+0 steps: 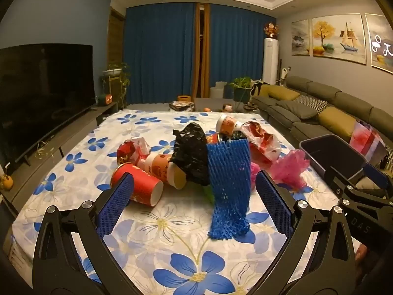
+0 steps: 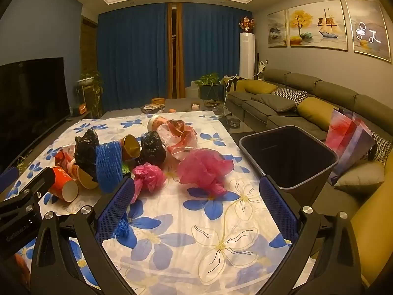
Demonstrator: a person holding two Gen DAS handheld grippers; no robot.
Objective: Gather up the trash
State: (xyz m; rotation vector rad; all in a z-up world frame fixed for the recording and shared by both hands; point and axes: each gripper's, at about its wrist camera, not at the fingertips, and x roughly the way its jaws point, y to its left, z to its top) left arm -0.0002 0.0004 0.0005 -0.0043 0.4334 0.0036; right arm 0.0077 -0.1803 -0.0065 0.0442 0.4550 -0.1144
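The trash sits in a heap in the middle of the table (image 1: 172,223), on a cloth with blue flowers. In the heap are a blue net (image 1: 228,184), a black bag (image 1: 191,154), a red cup (image 1: 137,184) on its side, and a pink bag (image 2: 203,167).

The left view looks right at the net, which stands up in front of the black bag. Here the red cup is close, just past the left finger. The pink bag shows only at the right side, partly behind the right finger.

The right view shows more. A second, smaller pink bag (image 2: 149,174) lies just beside the net. The bin (image 2: 289,157) is seen whole, dark inside, standing off the right edge of the table beside the sofa (image 2: 319,93). In the left view only a corner of the bin shows.

The left gripper (image 1: 194,194) is wide open with nothing in it. The right gripper (image 2: 196,196) is wide open too, and holds nothing. Each view catches a bit of the other gripper at its edge.
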